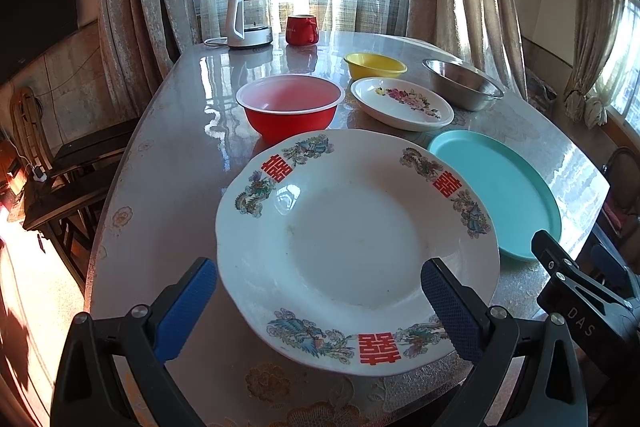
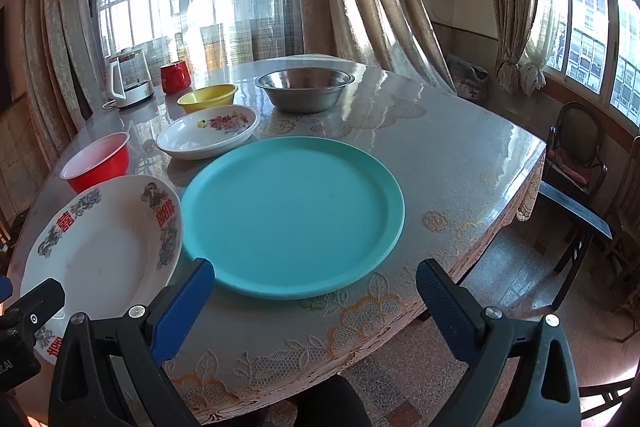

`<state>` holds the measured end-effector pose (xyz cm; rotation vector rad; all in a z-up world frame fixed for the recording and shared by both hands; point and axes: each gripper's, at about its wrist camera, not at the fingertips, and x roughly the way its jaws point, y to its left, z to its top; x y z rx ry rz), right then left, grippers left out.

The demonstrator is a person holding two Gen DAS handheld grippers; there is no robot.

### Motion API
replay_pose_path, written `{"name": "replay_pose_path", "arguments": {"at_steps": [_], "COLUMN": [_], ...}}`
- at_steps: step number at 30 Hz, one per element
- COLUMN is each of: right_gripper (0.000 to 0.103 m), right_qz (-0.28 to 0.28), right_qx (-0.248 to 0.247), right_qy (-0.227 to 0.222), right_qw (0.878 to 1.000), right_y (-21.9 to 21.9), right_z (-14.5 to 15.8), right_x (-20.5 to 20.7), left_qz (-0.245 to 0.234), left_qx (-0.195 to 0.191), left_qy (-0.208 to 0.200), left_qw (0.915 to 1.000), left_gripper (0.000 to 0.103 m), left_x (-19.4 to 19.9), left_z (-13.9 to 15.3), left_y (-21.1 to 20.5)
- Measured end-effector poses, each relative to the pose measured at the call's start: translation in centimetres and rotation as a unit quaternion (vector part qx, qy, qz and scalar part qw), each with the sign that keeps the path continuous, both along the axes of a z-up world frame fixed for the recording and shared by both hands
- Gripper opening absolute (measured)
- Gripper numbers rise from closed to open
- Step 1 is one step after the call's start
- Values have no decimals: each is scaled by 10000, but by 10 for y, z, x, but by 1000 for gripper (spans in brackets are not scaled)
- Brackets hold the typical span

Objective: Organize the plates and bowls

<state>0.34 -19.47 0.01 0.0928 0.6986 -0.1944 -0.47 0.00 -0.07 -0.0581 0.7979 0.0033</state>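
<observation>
The left gripper (image 1: 319, 291) is held low over the near edge of the table (image 1: 176, 163), pointing forward and slightly down, its jaws spread wide and holding nothing. One blue pad (image 1: 450, 311) overlaps the near right rim of the white plate with red characters (image 1: 352, 247); the other pad lies off the plate's left rim.

The right gripper (image 2: 315, 293) is also spread wide and empty, level with the table's near edge, framing the near rim of the teal plate (image 2: 292, 215), which lies just right of the white plate.

Farther back stand a red bowl (image 1: 290, 107), a floral dish (image 1: 402, 103), a yellow bowl (image 1: 375, 65) and a steel bowl (image 1: 462, 83); a kettle (image 1: 248, 21) and a red mug (image 1: 301, 29) stand at the far edge.
</observation>
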Motion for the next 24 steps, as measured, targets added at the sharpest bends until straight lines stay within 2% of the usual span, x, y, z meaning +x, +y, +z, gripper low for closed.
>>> {"name": "replay_pose_path", "arguments": {"at_steps": [24], "right_gripper": [102], "right_qz": [21], "right_qx": [24], "right_qy": [10], "right_qw": [10000], "right_y": [-2], "right_z": [-1], "right_x": [0], "left_qz": [12], "left_qx": [22], "left_qy": [23], "left_qw": [10000], "left_gripper": [103], "left_x": [0], "left_z": [0], "left_y": [1]}}
